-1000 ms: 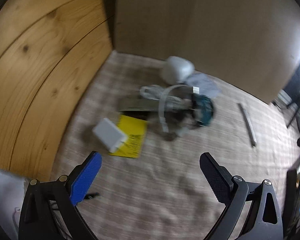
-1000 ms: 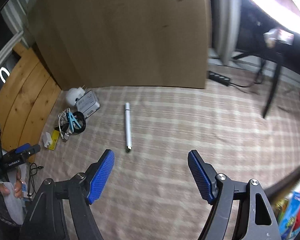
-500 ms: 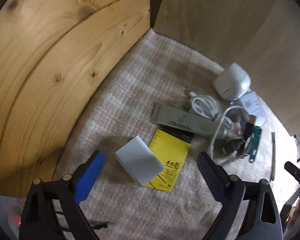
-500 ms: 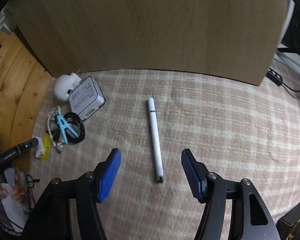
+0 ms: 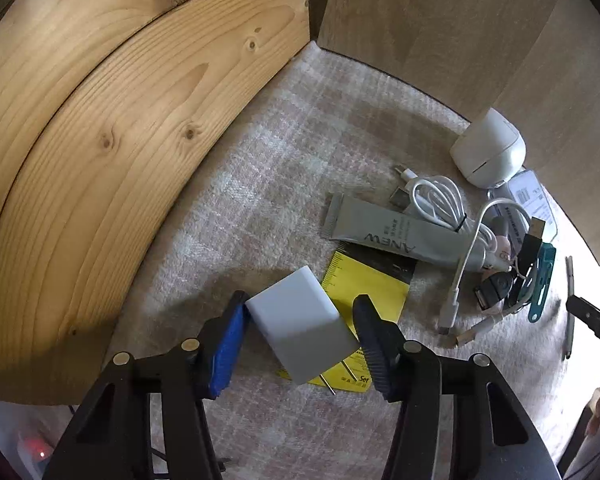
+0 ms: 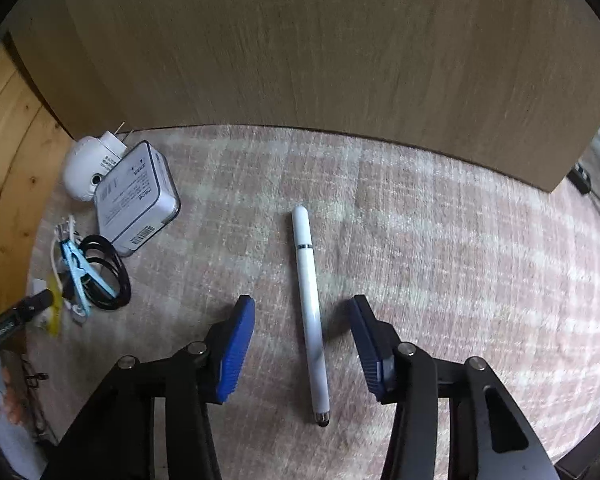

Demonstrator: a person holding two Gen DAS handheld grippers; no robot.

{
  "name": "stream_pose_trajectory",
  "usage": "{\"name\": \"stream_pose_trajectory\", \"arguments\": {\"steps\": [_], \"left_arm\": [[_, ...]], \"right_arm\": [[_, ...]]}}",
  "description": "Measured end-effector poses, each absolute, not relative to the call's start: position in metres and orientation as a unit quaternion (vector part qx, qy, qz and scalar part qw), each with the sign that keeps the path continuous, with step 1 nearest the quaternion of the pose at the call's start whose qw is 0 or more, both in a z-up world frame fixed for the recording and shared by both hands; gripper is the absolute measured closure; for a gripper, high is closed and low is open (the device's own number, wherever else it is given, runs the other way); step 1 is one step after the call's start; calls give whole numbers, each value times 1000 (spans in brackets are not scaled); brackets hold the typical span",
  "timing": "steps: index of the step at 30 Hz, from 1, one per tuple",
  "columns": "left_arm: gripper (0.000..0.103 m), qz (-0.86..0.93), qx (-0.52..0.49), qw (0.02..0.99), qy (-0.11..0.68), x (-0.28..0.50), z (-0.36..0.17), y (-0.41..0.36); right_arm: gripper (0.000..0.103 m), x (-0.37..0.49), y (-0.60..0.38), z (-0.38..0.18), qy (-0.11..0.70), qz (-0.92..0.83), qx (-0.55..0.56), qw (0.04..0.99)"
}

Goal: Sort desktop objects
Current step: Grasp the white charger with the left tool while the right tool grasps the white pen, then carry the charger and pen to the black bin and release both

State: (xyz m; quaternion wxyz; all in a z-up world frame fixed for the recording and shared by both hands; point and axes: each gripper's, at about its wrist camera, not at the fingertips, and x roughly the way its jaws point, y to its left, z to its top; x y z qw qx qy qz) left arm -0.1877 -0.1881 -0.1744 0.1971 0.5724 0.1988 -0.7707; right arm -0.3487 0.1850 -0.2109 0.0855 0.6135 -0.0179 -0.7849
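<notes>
A white plug charger lies partly on a yellow ruler card, its prongs pointing toward me. My left gripper is open with its jaws on either side of the charger; the left pad looks close to or touching it. A white stylus pen lies lengthwise on the plaid cloth. My right gripper is open and straddles the pen's middle, not touching it.
Beyond the charger lie a grey ANEW tube, a coiled white cable, a white round camera, a teal clip and black cables. A grey box lies left of the pen. Wood panels stand at the left and back.
Both grippers have moved forward and down. The left now brackets the charger with narrower jaws; the right now straddles the pen.
</notes>
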Motion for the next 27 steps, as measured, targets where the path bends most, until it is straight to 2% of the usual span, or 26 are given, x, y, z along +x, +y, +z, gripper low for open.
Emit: {"name": "stream_pose_trajectory", "arguments": {"steps": [5, 8, 27], "left_arm": [[46, -777, 566, 192, 197, -178, -171, -177], [47, -778, 564, 191, 203, -172, -167, -170], [47, -794, 558, 149, 191, -88, -146, -92]], "right_arm": [[85, -344, 181, -210, 24, -787, 610, 85], [94, -341, 188, -210, 21, -786, 611, 92], [95, -281, 260, -194, -45, -784, 605, 130]]}}
